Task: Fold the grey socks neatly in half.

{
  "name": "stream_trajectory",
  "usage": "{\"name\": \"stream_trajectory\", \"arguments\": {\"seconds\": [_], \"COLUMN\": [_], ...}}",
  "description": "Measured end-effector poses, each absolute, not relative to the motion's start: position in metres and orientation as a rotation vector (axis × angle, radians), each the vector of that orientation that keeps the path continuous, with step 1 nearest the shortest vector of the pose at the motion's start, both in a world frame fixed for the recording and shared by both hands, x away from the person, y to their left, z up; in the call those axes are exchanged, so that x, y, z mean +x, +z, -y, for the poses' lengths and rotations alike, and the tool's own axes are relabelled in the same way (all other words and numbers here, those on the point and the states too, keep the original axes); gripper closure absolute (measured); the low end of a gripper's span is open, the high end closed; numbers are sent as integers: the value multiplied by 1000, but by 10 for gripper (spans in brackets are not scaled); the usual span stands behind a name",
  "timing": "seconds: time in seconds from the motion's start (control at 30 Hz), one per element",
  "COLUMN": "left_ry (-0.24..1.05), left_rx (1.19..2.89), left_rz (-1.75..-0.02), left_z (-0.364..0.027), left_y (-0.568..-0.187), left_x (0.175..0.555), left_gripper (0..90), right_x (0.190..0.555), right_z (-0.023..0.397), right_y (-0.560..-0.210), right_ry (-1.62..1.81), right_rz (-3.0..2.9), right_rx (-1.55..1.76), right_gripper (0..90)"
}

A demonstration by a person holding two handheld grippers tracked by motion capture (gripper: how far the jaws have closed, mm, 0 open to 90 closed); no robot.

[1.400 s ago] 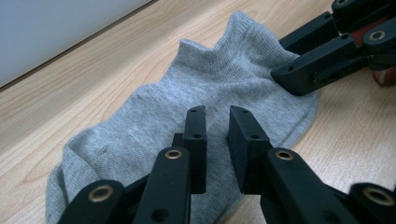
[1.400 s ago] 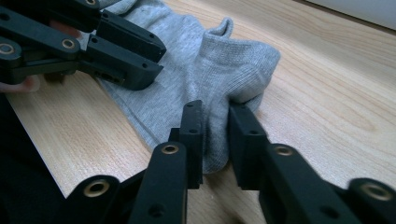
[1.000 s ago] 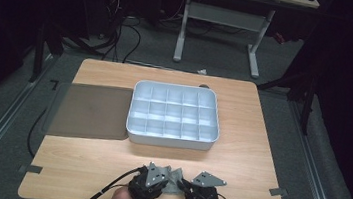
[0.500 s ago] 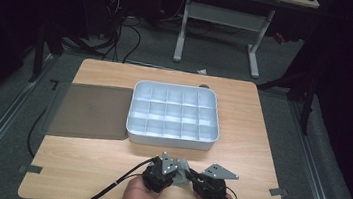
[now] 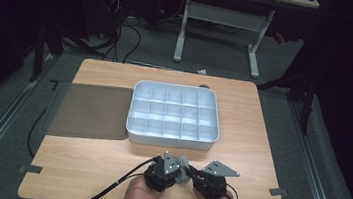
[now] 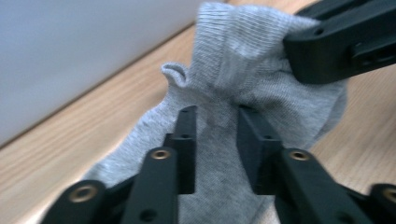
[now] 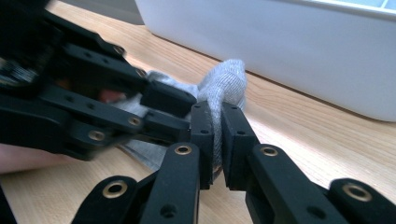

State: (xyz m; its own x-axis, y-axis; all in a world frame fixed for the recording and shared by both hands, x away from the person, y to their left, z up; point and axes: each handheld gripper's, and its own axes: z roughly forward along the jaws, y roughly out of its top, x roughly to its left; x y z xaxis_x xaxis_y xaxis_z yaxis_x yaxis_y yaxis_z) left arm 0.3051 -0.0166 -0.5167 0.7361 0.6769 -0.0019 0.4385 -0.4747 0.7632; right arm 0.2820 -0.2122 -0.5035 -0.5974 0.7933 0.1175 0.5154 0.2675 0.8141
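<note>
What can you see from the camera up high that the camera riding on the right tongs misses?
The high view takes in the whole wooden table, the dark mat, the compartments inside the white tray, both hands with their tongs, and the floor and desk legs behind.

The right gripper view shows the right tongs pinched shut on a fold of the grey sock, with the left tongs close beside.

Both show the sock, the tray's near wall and the wood in front of it.
</note>
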Motion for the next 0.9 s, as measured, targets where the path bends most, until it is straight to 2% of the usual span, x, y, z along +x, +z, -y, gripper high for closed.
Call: {"name": "stream_trajectory", "arguments": {"seconds": [0.2, 0.37, 0.5, 0.67, 0.73, 0.77, 0.8, 0.9], "left_ry": [381, 247, 145, 97, 92, 92, 93, 93], "left_rx": [2051, 1925, 1899, 1908, 1909, 1915, 1929, 1933], "left_rz": [-871, -974, -1006, -1052, -1050, -1048, -1044, -1025], "left_z": [-26, -72, -79, -78, -78, -78, -76, -75], "left_y": [-507, -525, -530, -534, -535, -535, -535, -535], "left_x": [300, 295, 297, 305, 306, 306, 306, 305], "left_gripper": [566, 533, 520, 574, 638, 638, 705, 760], "right_x": [282, 281, 280, 279, 279, 279, 278, 278], "right_z": [214, 212, 210, 206, 203, 203, 200, 192], "right_y": [-503, -503, -502, -498, -495, -495, -493, -490], "right_ry": [1228, 1212, 1196, 1164, 1147, 1147, 1132, 1102], "right_rz": [-2229, -2230, -2231, -2240, -2243, -2243, -2249, -2265], "right_rx": [1209, 1202, 1210, 1194, 1180, 1180, 1169, 1147], "right_gripper": [855, 855, 854, 854, 854, 854, 854, 854]}}
